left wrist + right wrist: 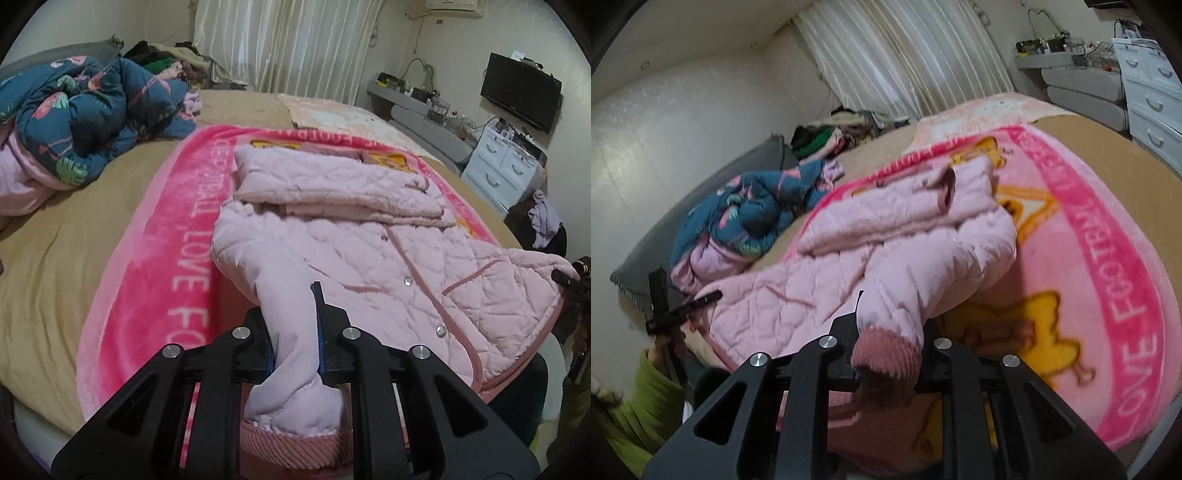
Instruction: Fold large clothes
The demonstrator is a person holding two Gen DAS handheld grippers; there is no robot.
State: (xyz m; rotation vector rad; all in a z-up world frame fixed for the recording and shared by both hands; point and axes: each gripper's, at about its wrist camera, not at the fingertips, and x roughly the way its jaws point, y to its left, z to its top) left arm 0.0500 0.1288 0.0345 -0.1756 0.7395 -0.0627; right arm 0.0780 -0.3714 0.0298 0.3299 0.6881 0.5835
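A pale pink quilted jacket lay on a bright pink blanket spread over a tan-covered bed. Its long axis ran from the near edge of the bed toward the far curtains, with the upper part folded back on itself at the far end into a flat pad. The jacket had diamond stitching, darker pink piping, a row of silver snaps down the front and ribbed rose-coloured cuffs. The left gripper was clamped on one sleeve just above its cuff, the sleeve trailing toward the camera. The right gripper was pinched tight on the other sleeve at its ribbed cuff, on the right side of the jacket. A crumpled blue flamingo-print quilt sat far left on the bed. A white drawer unit stood at the far right.
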